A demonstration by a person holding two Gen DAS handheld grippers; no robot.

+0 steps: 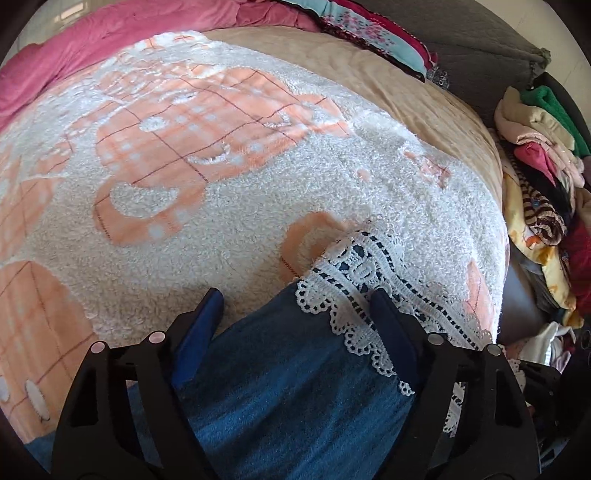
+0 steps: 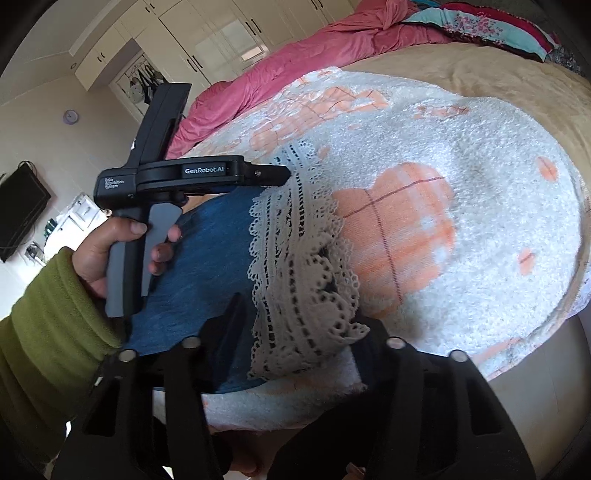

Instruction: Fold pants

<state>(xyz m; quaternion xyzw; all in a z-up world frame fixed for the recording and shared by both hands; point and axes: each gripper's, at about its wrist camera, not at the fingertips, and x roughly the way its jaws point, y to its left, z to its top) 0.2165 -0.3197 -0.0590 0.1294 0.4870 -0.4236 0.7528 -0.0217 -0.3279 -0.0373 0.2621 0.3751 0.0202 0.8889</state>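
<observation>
A pair of blue denim pants with a white lace-trimmed cuff lies on a fleecy white-and-peach blanket spread over a bed, near the blanket's near edge. In the left wrist view, the left gripper stands with its blue-padded fingers wide apart, straddling the pant leg: one finger sits over the blanket beside the denim, the other over the lace. Nothing is clamped between them.

From the right wrist view, the left gripper appears side-on above the lace hem, its black body marked "GenRobot.AI", held by a hand in an olive-green sleeve. The right gripper is also spread wide, its dark fingers either side of the bunched lace cuff and denim; whether they touch the cloth cannot be told, and they have hold of nothing visible.

Beyond the blanket lies a tan bedspread, with a rumpled pink quilt and a floral turquoise pillow at the far side. A loose heap of mixed clothing is piled beside the bed at the right of the left view. Cream wardrobes, a wall-mounted television and a round purple wall clock show across the room. No bins or baskets can be made out.
</observation>
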